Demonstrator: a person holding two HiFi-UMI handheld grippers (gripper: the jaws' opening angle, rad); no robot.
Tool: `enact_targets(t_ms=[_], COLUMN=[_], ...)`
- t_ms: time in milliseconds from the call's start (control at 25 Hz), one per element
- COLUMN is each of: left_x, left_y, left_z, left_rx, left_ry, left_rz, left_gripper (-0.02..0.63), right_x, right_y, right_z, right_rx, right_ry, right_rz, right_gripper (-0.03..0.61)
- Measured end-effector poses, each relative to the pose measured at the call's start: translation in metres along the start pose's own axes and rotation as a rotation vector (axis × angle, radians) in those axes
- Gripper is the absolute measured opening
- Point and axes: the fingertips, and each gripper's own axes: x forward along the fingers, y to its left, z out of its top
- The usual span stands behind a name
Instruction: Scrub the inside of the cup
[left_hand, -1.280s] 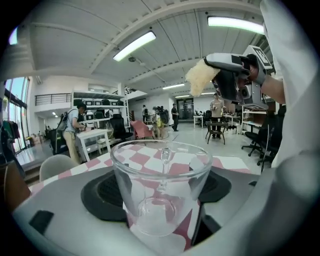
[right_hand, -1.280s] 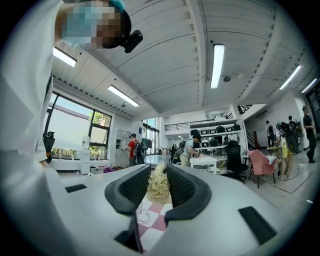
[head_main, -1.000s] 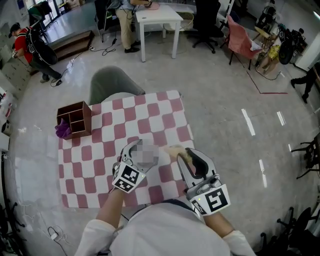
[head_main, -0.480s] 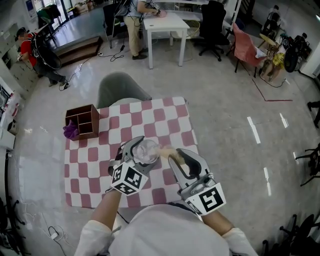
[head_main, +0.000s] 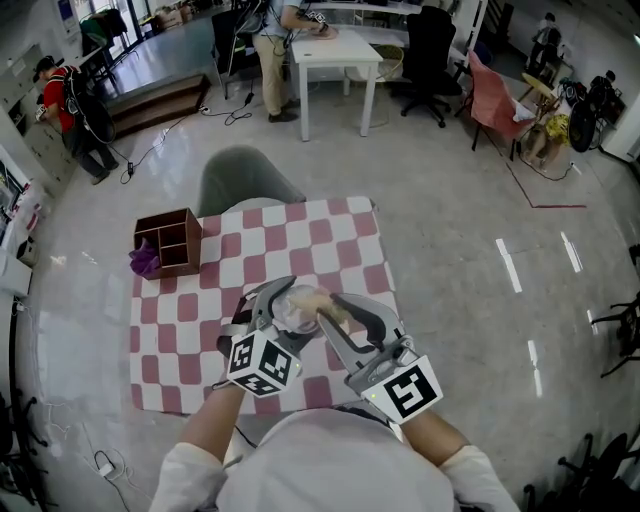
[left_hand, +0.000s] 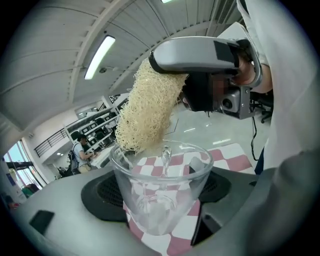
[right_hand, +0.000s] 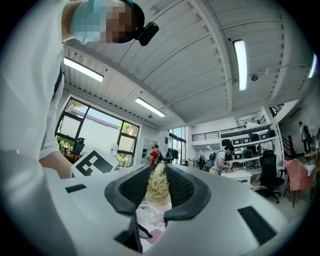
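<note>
A clear glass cup (left_hand: 161, 192) with a handle is clamped upright between the dark pads of my left gripper (left_hand: 157, 200), above the checkered cloth. In the head view the glass cup (head_main: 293, 307) sits between the left gripper (head_main: 275, 315) and the right gripper (head_main: 335, 318). My right gripper (right_hand: 156, 192) is shut on a pale yellow fibrous loofah scrubber (right_hand: 158, 185). The loofah scrubber (left_hand: 147, 107) hangs tilted over the cup's far left rim, its lower tip just at the rim. The cup looks empty.
A red-and-white checkered cloth (head_main: 330, 245) covers the table. A brown wooden organizer box (head_main: 168, 240) with a purple thing beside it stands at the cloth's far left. A grey chair (head_main: 240, 180) stands behind the table. A white table (head_main: 335, 50) and people are farther back.
My right gripper has swung left with the loofah, from beside the cup to over its rim. The left gripper and cup have shifted slightly right and nearer.
</note>
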Motion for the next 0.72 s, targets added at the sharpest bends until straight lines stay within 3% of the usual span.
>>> enact_targets(t_ms=[360,720], left_x=[-0.002,0.001], left_y=[0.002,0.007], left_z=[0.004,0.001], left_rx=[0.013,0.029], left_ry=[0.000,0.009], left_rz=[0.014,0.023], left_gripper=[0.383,0.383], right_x=[0.004,0.002], right_y=[0.000,0.021], right_z=[-0.006,-0.021], right_rx=[-0.024,-0.006], right_ry=[0.019,0.068], right_rz=[0.023,0.114], right_gripper=[0.106,0.106])
